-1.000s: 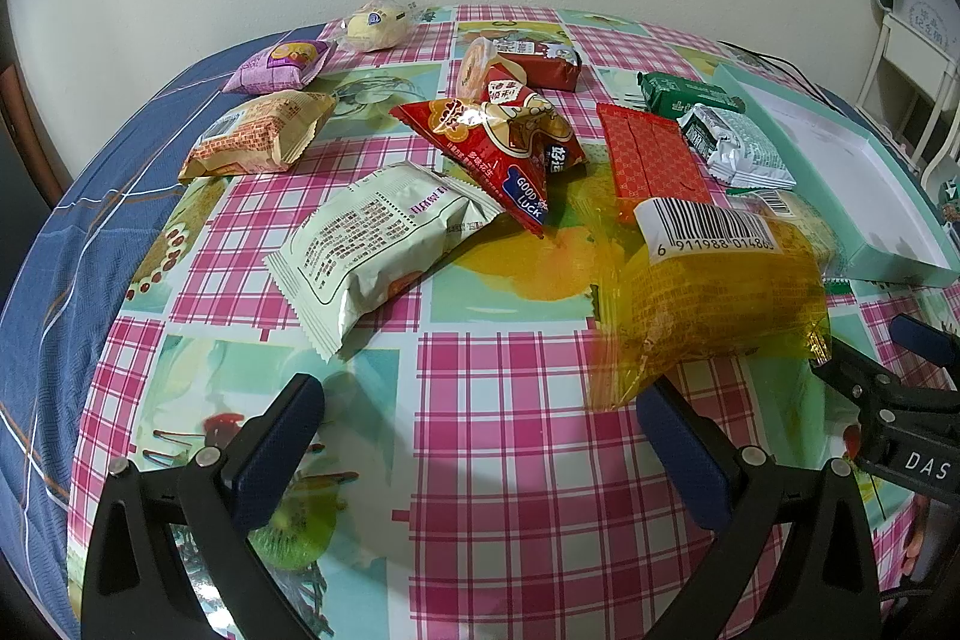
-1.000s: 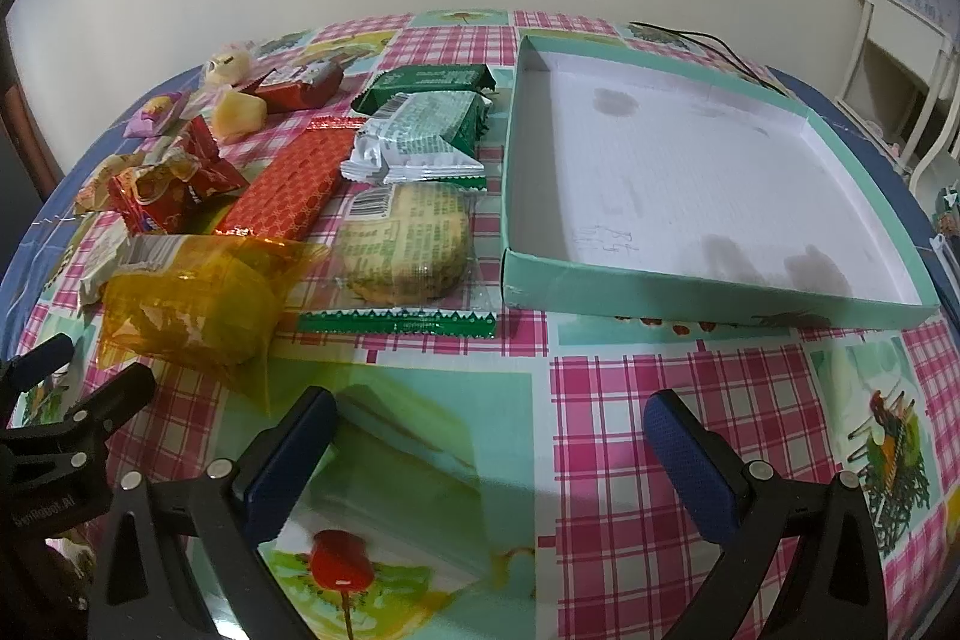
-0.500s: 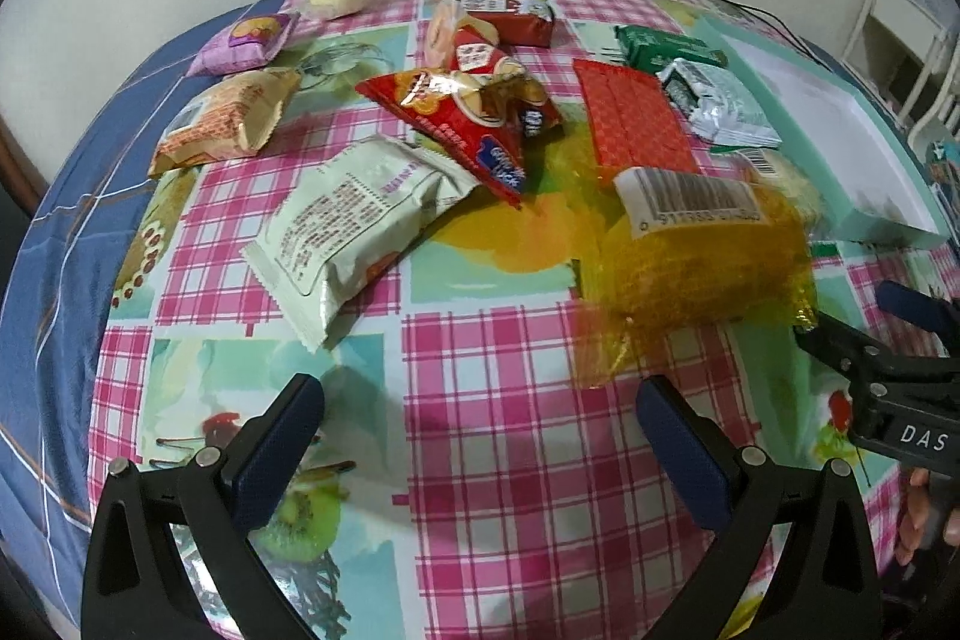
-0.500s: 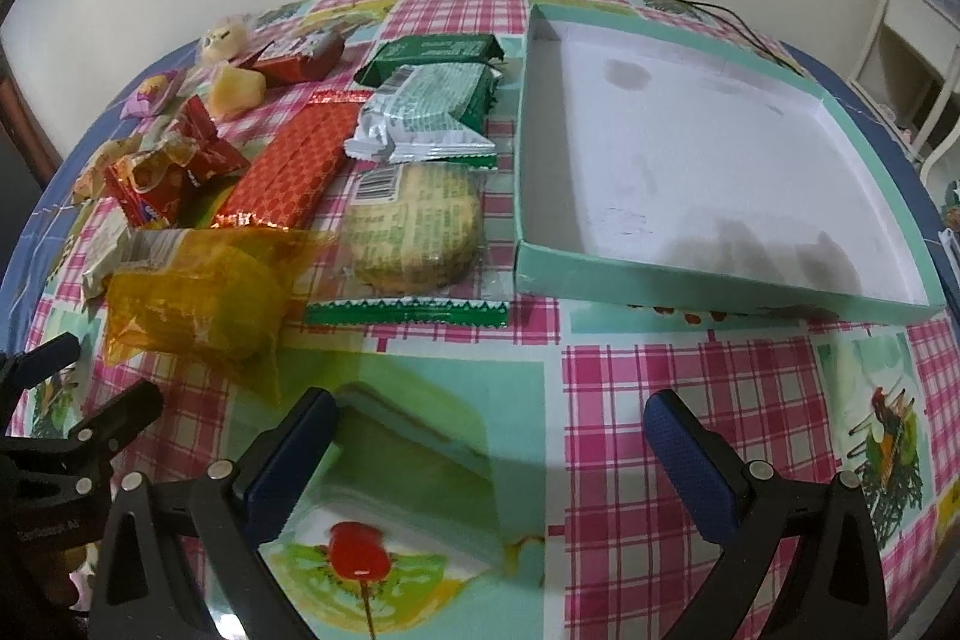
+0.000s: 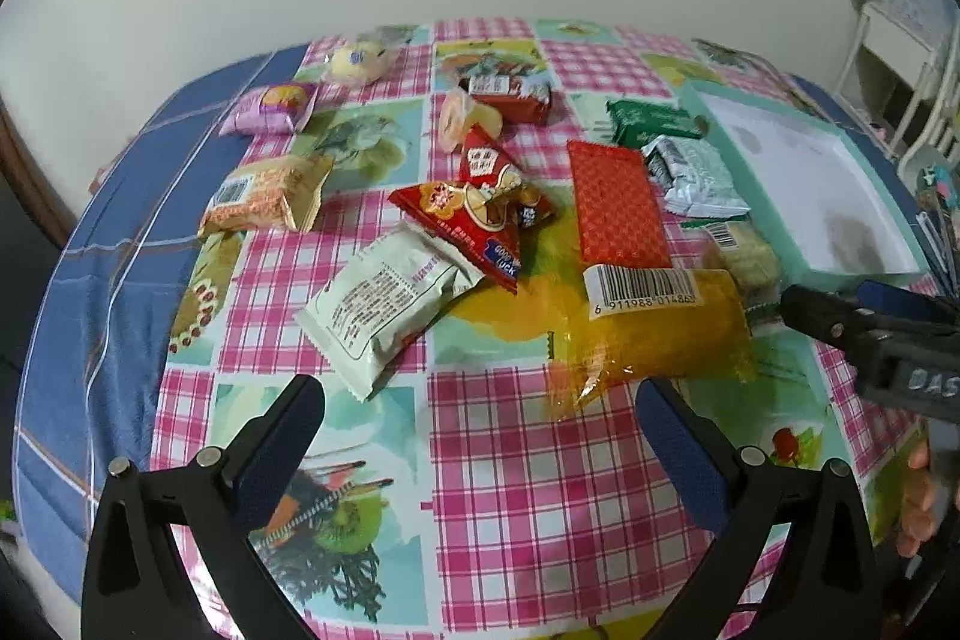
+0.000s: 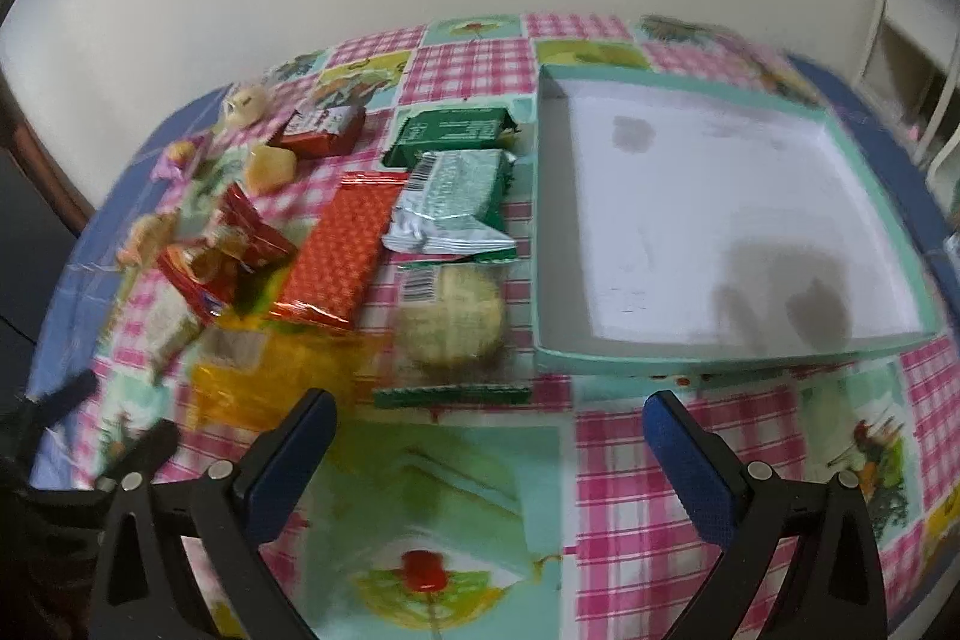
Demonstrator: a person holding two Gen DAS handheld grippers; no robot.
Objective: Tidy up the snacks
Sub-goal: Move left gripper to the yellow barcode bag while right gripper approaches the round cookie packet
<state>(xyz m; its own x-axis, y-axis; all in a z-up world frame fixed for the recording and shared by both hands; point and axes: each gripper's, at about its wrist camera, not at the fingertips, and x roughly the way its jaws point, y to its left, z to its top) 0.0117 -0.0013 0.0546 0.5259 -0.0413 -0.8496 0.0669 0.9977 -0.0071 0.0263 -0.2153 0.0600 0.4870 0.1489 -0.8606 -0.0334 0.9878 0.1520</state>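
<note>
Several snack packets lie scattered on a checked tablecloth. A yellow packet with a barcode (image 5: 654,328) lies just ahead of my left gripper (image 5: 480,406), which is open and empty. A pale green packet (image 5: 384,298) and a red triangular packet (image 5: 480,214) lie beyond it. My right gripper (image 6: 489,424) is open and empty above the cloth. Ahead of it lie a round cracker pack (image 6: 450,322), a silver-green packet (image 6: 456,196) and a red flat packet (image 6: 348,250). A shallow teal box (image 6: 720,358) with a white floor lies at the right and holds nothing.
Orange (image 5: 264,199), purple (image 5: 270,109) and round yellow (image 5: 357,61) snacks lie far left. A white wall stands behind the table. White furniture (image 5: 900,58) stands at the right. The right gripper shows at the right edge of the left wrist view (image 5: 882,328).
Both grippers have drawn back and risen a little, so more tablecloth shows in front. The right wrist view is now blurred by motion. Nothing was taken hold of.
</note>
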